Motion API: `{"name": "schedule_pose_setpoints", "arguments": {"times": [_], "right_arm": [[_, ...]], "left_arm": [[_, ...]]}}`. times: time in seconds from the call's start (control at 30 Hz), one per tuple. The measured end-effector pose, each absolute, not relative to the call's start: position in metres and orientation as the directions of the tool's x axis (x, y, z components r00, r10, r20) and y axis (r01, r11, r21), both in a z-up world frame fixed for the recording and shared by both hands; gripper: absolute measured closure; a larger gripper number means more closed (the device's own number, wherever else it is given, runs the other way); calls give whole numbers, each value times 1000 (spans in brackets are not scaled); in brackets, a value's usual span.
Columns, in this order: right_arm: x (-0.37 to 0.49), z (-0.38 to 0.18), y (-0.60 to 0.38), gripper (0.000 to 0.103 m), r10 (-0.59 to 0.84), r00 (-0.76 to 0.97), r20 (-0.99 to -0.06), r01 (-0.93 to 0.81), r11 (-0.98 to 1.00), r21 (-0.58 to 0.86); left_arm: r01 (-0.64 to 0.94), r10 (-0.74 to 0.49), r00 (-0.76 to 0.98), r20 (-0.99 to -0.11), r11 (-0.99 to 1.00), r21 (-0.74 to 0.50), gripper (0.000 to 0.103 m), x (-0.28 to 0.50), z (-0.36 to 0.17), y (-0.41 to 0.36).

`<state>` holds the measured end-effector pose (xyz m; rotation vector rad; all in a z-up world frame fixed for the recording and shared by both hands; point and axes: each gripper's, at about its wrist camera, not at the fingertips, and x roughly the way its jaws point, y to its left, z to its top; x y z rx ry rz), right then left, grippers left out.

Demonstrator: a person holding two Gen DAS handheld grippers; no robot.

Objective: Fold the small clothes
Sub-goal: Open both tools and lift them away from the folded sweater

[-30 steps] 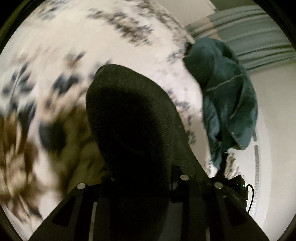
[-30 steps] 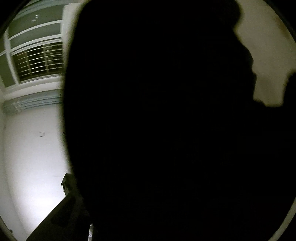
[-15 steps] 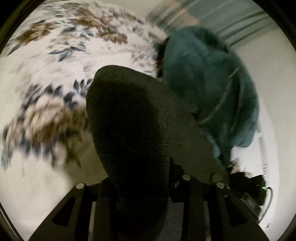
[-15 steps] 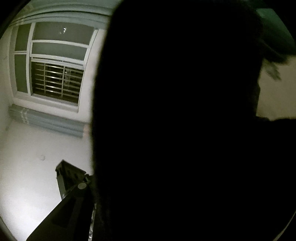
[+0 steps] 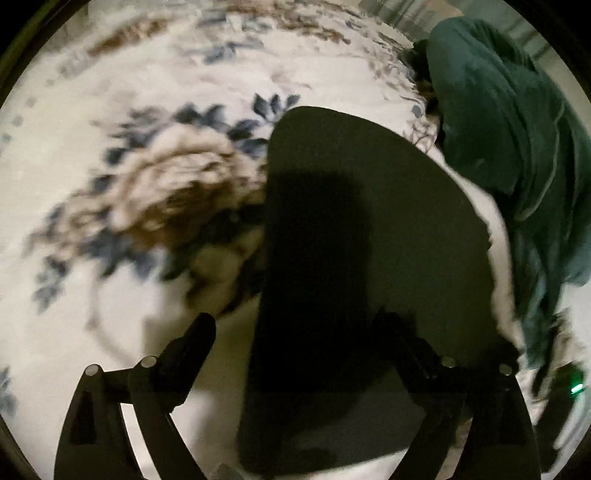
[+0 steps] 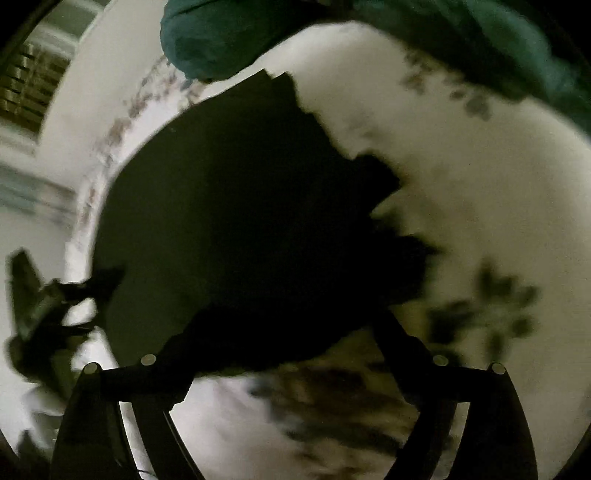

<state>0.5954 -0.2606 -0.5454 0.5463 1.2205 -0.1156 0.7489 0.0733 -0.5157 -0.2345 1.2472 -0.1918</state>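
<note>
A black garment [image 5: 369, 229] lies on the floral bedspread [image 5: 147, 184] and fills the middle of the left wrist view. My left gripper [image 5: 303, 325] is open, its jaws wide apart, with the cloth lying loose between them. In the right wrist view the same black garment [image 6: 240, 221] spreads across the bed, one edge jagged. My right gripper [image 6: 288, 347] is open too, and the cloth covers its fingertips. The frames are blurred by motion.
A dark teal garment [image 5: 517, 155] is heaped at the bed's far right, also along the top of the right wrist view [image 6: 229, 33]. A barred window [image 6: 29, 88] and white wall show at left. The other gripper [image 6: 44, 314] shows blurred at left.
Both grippers have swung down toward the bed and opened, letting go of the black garment. It hung in front of both cameras before; now it lies on the bedspread.
</note>
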Motion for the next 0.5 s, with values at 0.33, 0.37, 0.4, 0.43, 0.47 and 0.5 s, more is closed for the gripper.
{"name": "schedule_pose_setpoints", "arguments": {"times": [0.33,0.37,0.4,0.43,0.47,0.5], "right_arm": [[623,-415,-225,0,-137,395,-908,242,969,-41],[635,-404,-221,0,-147,400,-905,240,969,-51],[631,-386,-217,0,-154,408,-900,231,971,-62],[625,-373,-215,0,-160,412,-897,224,972,-71],[618,-357,-213,0,-170,423,-890,218,973,-82],[609,-344,-212,0,-177,434,-883,210,973,-91]], "left_arm": [[-38,-66,435,-898,995,-91,0,675,-429,62],[-34,-66,441,-895,995,-91,0,669,-419,59],[-30,-60,455,-888,996,-83,0,661,-404,56],[-31,-47,470,-881,997,-70,0,654,-390,54],[-30,-44,481,-876,997,-66,0,649,-379,50],[-28,-45,491,-870,997,-68,0,641,-365,49]]}}
